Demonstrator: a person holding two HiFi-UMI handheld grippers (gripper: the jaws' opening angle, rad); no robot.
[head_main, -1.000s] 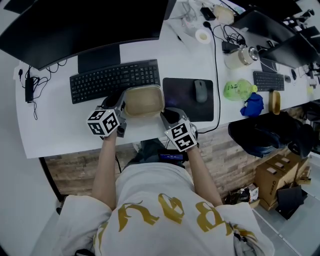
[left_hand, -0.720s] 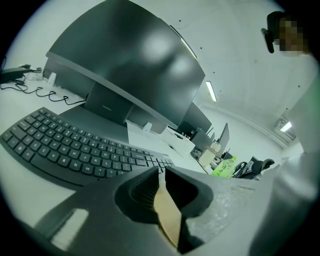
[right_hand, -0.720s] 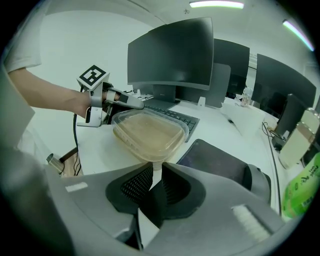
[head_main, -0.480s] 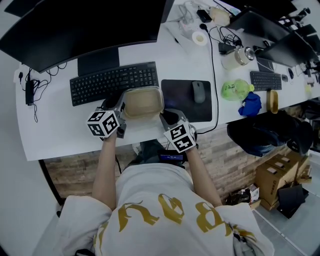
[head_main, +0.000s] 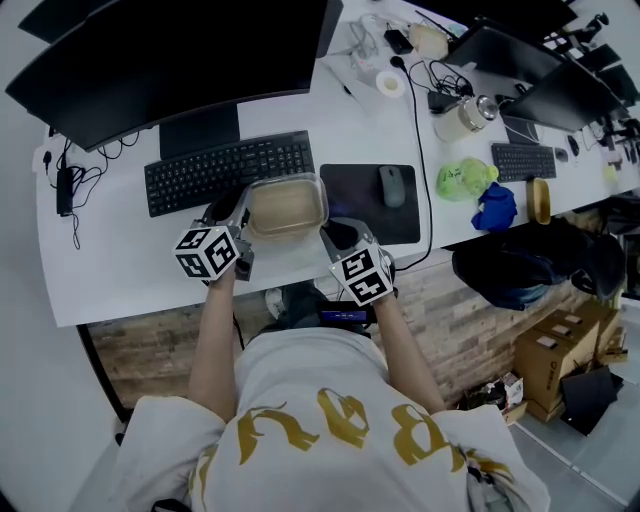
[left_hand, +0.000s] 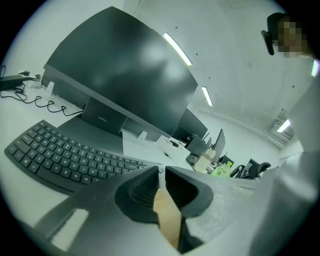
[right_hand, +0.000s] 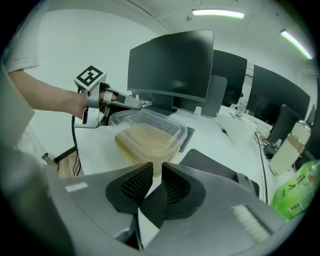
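Clear plastic container (head_main: 286, 205) of tan contents is held beside the keyboard (head_main: 228, 170), left gripper (head_main: 239, 214) and right gripper (head_main: 330, 236) each with jaws pinched onto its rim.

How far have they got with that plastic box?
Done: the left hand-held gripper and the right hand-held gripper are each shut on the rim of the plastic box. In hand: it hangs between them before the keyboard, seemingly just off the desk. Left: it is not yet set down.
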